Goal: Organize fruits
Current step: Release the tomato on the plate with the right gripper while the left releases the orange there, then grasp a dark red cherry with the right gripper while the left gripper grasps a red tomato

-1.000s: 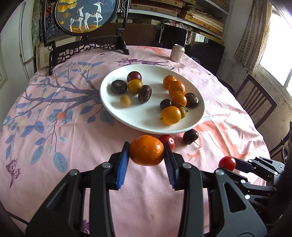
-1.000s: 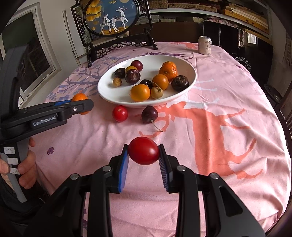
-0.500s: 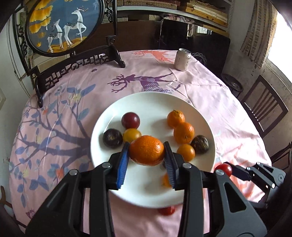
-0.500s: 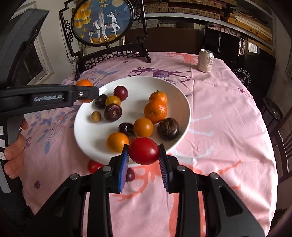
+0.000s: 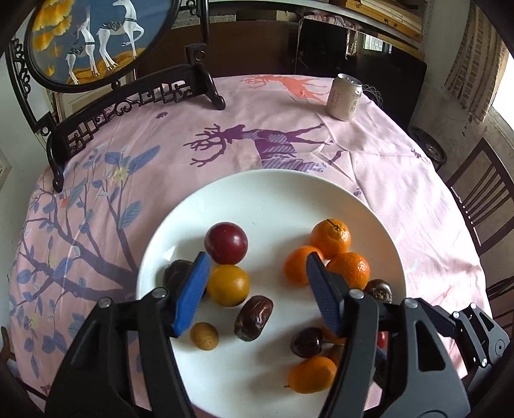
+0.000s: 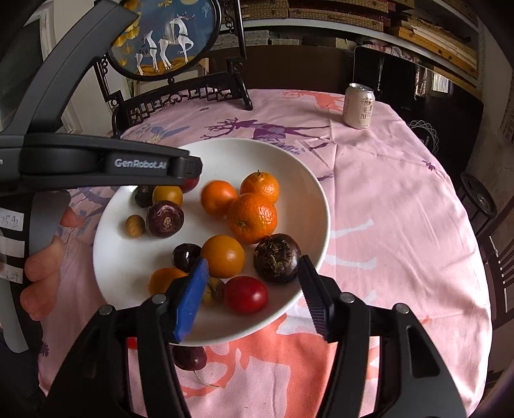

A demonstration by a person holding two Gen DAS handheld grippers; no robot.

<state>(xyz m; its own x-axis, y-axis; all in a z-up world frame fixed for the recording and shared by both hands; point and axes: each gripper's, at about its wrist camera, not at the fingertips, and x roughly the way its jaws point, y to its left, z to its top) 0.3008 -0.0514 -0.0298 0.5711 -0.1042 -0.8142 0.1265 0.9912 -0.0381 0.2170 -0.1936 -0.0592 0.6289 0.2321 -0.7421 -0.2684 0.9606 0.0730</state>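
Right wrist view: both tongs, right gripper [image 6: 252, 297] and left gripper [image 5: 255, 291], have just opened wide, holding nothing; the tomato [image 6: 246, 294] below the right one could roll off the plate [image 6: 316, 205].

Red tomato [image 6: 246, 294] on white plate [image 6: 308, 205], right gripper [image 6: 253, 292] fingers apart

Table: round, under a pink cloth [image 5: 385, 180] printed with deer, branches and leaves.
Screen: round deer picture [image 5: 96, 35] in a dark carved stand, at the far edge.
Can [image 6: 359, 106]: upright, far right.
Chair [image 5: 478, 205]: dark wood, at right.
Shelves [image 6: 401, 22]: behind, stacked.
Light: daylight from the right.
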